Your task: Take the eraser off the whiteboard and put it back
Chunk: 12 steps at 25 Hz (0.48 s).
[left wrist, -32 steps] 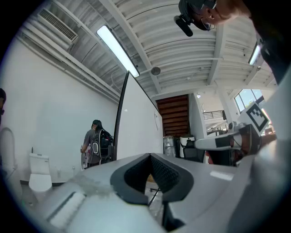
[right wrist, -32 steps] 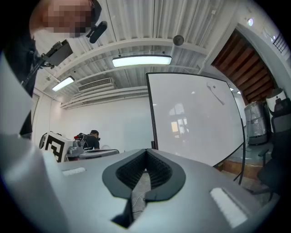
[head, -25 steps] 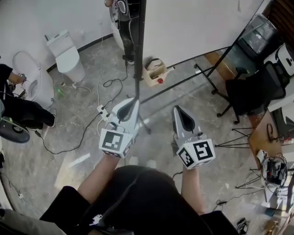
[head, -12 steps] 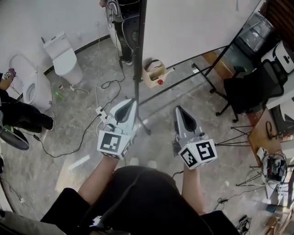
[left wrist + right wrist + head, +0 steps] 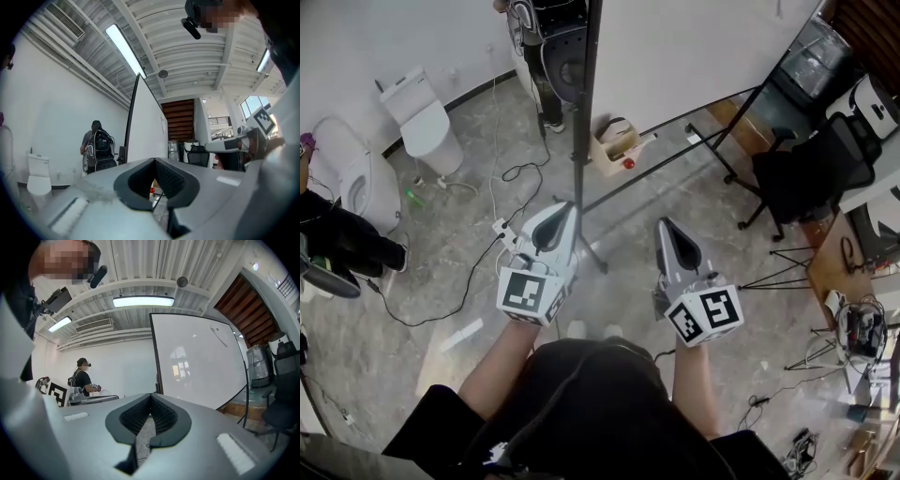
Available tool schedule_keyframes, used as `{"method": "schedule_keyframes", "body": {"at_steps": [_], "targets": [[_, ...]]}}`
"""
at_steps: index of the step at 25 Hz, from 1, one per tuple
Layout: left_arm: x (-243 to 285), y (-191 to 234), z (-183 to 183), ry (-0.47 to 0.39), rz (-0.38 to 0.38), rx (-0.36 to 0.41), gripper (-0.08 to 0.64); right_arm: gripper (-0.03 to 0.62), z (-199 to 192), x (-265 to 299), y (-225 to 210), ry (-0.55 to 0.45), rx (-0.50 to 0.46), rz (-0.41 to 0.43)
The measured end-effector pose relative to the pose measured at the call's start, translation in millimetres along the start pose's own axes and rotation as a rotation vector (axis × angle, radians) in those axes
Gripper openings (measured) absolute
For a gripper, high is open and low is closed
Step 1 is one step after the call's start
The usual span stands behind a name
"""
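The whiteboard (image 5: 694, 56) stands on its wheeled frame ahead of me, seen face-on in the right gripper view (image 5: 197, 362) and nearly edge-on in the left gripper view (image 5: 145, 133). A small dark slanted thing (image 5: 217, 334) sits high on the board's right side; it is too small to tell whether it is the eraser. My left gripper (image 5: 572, 206) points level at the board's left post, shut and empty (image 5: 154, 160). My right gripper (image 5: 661, 223) is held level beside it, also shut with nothing in it (image 5: 151, 394). Both are well short of the board.
Two toilets (image 5: 422, 117) and a seated person (image 5: 342, 239) are at the left. Cables and a power strip (image 5: 502, 228) lie on the floor. A cardboard box (image 5: 617, 145) sits under the board; an office chair (image 5: 811, 173) and tripods are at the right. Another person (image 5: 539, 47) stands behind the post.
The left gripper has crept slightly down and left in the head view; the right one has held still. The scene has slid a little as the head moved. Both stay shut.
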<state>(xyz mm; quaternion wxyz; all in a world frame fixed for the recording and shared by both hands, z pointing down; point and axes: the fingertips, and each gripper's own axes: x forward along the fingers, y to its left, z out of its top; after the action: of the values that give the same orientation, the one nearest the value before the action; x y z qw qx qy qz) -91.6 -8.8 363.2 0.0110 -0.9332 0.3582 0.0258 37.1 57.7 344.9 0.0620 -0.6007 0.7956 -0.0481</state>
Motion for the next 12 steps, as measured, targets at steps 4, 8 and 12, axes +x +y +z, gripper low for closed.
{"method": "schedule_keyframes", "body": {"at_steps": [4, 8, 12], "targets": [[-8, 4, -2, 0.007, -0.013, 0.002, 0.005, 0.005, -6, 1, 11, 0.013, 0.002, -0.006], [-12, 11, -2, -0.001, -0.002, -0.001, 0.005, 0.005, -5, 2, 16, 0.008, -0.001, -0.012], [-18, 14, -5, 0.002, -0.004, -0.01, 0.005, 0.004, -8, 1, 20, 0.014, -0.005, -0.023]]}}
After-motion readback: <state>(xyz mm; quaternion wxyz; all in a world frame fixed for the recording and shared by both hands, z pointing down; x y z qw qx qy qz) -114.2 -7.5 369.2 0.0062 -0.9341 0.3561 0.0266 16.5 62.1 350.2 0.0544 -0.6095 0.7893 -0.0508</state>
